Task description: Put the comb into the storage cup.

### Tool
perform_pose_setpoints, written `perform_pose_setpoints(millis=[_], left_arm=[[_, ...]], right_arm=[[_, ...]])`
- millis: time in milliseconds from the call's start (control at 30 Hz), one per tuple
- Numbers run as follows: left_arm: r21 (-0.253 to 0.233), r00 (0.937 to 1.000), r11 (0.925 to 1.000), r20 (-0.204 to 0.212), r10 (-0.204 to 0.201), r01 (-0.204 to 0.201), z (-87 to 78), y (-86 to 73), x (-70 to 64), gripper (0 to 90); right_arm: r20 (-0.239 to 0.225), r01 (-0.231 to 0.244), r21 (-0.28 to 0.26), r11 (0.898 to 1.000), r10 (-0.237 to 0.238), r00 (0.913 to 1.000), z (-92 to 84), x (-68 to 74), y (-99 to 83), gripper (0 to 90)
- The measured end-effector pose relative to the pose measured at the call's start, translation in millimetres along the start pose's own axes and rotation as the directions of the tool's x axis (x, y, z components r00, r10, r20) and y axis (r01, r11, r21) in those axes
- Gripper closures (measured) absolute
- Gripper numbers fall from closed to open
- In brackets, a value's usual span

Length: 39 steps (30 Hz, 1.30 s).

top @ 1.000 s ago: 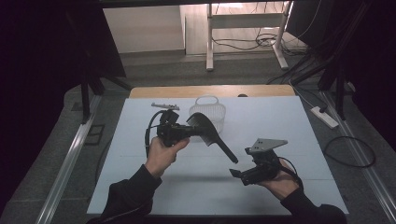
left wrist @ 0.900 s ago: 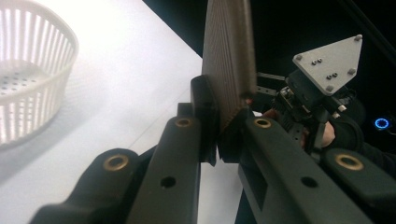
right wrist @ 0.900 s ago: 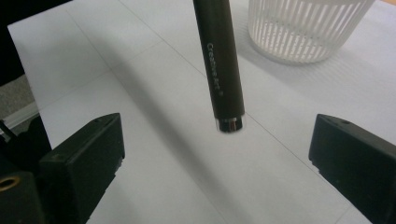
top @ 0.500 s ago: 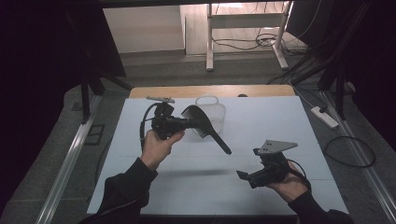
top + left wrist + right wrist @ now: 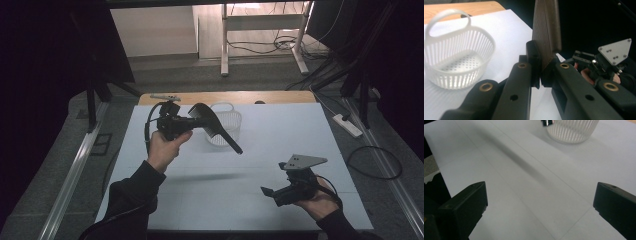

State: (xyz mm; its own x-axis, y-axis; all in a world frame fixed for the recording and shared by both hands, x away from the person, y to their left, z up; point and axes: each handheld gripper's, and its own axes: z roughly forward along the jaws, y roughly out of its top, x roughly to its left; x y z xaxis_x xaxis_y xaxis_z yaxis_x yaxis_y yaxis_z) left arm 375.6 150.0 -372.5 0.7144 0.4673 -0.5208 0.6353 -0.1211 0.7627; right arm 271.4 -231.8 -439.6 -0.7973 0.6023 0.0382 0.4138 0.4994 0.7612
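The left gripper is clamped on a black comb and holds it in the air over the left half of the white table. In the high view the comb's long axis runs slantwise, from its broad rounded end at the jaws down and to the right, its thin handle tip pointing toward the near right, just in front of the basket. In the left gripper view the comb rises from between the two pinching jaws with its fine teeth facing the camera, and the left gripper bites it at the lower end. The basket is white, slatted, with a hoop handle; it stands upright on the far middle of the table and holds nothing, its dotted floor bare in the left gripper view. The right gripper sits low over the near right of the table, well apart from the comb, its jaws spread wide with nothing between them; they have just been opening. In its own view the right gripper looks across bare table toward the basket.
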Motion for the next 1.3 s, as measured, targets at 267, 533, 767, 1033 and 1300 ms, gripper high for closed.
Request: perform_pose_setpoints(millis=[267, 533, 767, 1033, 1300], left_arm=[[-0.02, 0.9992, 0.9998, -0.04, -0.005, 0.005, -7.9, 6.9, 7.9, 87.4], [-0.043, 0.9978, 0.9989, -0.063, -0.022, 0.019, -13.2, 14.8, 14.8, 87.4], [-0.052, 0.9956, 0.9984, -0.089, -0.026, 0.022, -15.0, 19.8, 21.0, 87.5], [-0.066, 0.9931, 0.9976, -0.113, -0.031, 0.024, -15.4, 27.5, 25.7, 87.5], [-0.069, 0.989, 0.9973, -0.144, -0.035, 0.025, -13.6, 34.5, 30.5, 87.5]], right_arm=[[0.027, -0.045, -0.002, 0.999, 0.045, 0.9986, -8.0, -4.0, -12.1, 0.0], [0.05, -0.09, 0.0, 0.996, 0.09, 0.9947, -18.7, -7.9, -24.0, 0.0], [0.089, -0.139, -0.003, 0.99, 0.139, 0.9863, -29.6, -13.7, -35.6, 0.0], [0.114, -0.17, -0.002, 0.985, 0.169, 0.9789, -40.9, -13.5, -45.9, 0.0], [0.141, -0.188, 0.0, 0.982, 0.186, 0.9723, -51.6, -13.4, -55.3, 0.0]])
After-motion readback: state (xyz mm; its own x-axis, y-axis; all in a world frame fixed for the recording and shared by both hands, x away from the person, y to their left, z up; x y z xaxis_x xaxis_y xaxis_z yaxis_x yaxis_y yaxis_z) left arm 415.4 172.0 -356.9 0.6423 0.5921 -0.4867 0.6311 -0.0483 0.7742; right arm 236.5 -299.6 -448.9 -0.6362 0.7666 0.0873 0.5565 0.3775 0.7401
